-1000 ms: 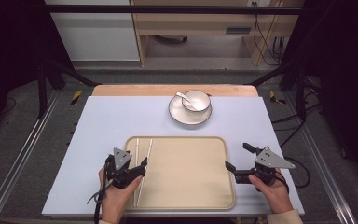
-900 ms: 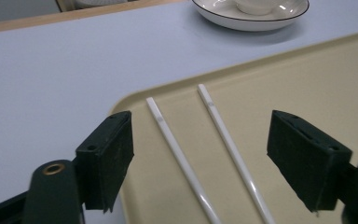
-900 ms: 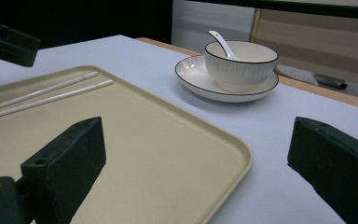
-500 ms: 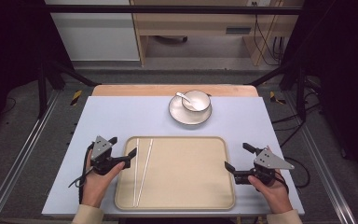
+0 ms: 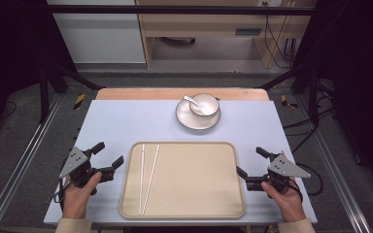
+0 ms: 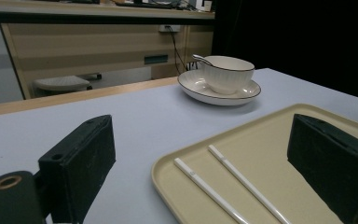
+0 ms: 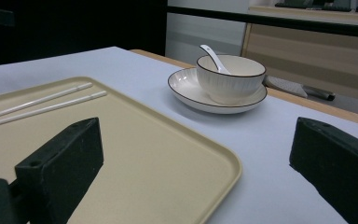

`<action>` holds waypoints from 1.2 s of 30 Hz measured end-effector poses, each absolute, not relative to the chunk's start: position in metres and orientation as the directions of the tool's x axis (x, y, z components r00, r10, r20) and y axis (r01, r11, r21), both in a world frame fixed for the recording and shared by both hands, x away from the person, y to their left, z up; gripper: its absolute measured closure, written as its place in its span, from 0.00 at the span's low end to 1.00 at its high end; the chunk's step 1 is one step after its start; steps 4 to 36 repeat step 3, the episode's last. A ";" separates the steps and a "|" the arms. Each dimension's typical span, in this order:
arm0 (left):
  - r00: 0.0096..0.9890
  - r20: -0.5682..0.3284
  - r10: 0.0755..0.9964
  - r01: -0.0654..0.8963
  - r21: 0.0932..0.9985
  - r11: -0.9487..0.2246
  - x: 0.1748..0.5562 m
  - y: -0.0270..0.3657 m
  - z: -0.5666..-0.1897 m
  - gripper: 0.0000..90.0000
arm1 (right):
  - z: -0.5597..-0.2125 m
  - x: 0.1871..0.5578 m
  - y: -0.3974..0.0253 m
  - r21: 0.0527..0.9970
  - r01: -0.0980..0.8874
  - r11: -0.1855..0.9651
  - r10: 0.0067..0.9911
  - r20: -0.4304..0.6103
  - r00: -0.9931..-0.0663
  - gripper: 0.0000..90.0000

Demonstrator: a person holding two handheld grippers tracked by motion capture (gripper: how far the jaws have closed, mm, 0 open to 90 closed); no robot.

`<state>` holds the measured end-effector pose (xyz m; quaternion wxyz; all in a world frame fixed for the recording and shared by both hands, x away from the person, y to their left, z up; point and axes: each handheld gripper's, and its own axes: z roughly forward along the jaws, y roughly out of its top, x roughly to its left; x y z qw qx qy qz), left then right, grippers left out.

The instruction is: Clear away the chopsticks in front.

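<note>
The left claw [image 5: 110, 158] gapes wide and empty beside the tray [image 5: 189, 211] — near the chopsticks [image 5: 148, 175], touching nothing. The right claw [image 5: 250, 161] is spread just as wide — also empty, by the tray's other edge.

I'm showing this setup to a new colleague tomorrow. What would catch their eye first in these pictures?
Probably the beige tray at the near middle of the table, with a pair of white chopsticks lying along its left side. Next, the white bowl with a spoon in it, standing on a plate beyond the tray. The left claw and right claw flank the tray, both open.
</note>
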<state>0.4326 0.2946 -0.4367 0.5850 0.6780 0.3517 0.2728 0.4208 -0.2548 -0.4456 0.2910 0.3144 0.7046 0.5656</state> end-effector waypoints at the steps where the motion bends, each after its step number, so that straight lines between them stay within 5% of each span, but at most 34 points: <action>1: 0.610 -0.034 0.792 0.150 0.986 -0.073 0.431 0.296 -0.436 0.08 | -0.445 0.421 -0.255 0.981 0.111 0.161 0.774 -0.055 -0.631 0.03; 36: 0.617 -0.025 0.786 0.140 0.987 -0.079 0.429 0.297 -0.436 0.08 | -0.445 0.420 -0.257 0.982 0.106 0.157 0.776 -0.056 -0.628 0.04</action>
